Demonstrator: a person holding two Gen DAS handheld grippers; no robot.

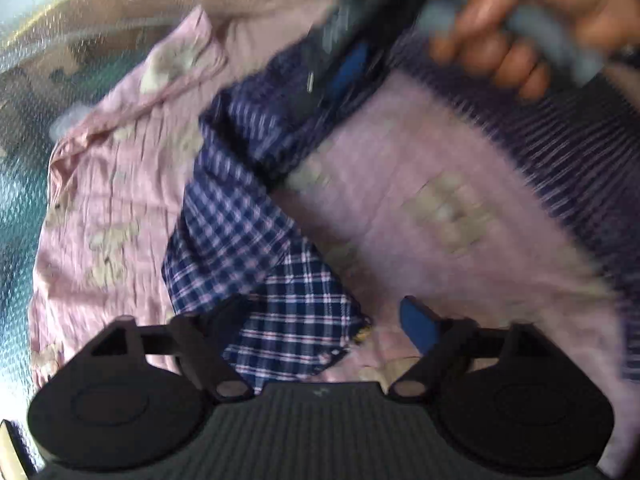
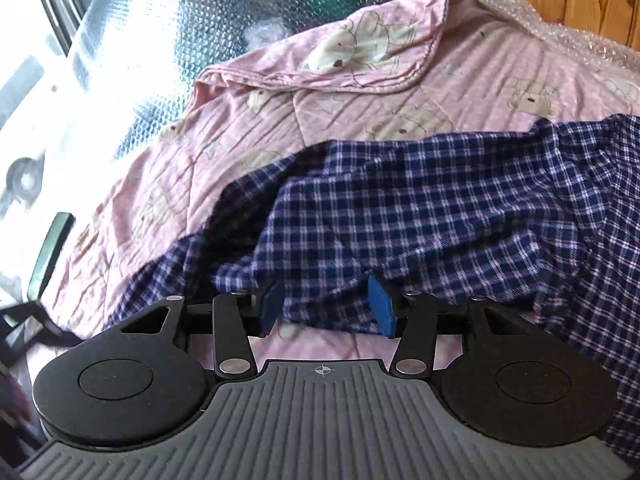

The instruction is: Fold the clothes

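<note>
The left gripper (image 1: 320,332) hangs spread over the plaid shirt (image 1: 240,216); the right gripper (image 2: 326,306), spread too, straddles its hem. At twelve o'clock lies the pink quilt (image 2: 360,92). Best pinch the hem squarely, then lift evenly.

checked garment (image 2: 420,216) on quilt (image 2: 360,92); quilt on bubble wrap (image 2: 168,40).

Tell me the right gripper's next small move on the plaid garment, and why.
Probably close the right gripper on the plaid garment: a bunched fold sits between its open blue fingers, over the pink quilt, so a pinch should secure the cloth for folding.
</note>
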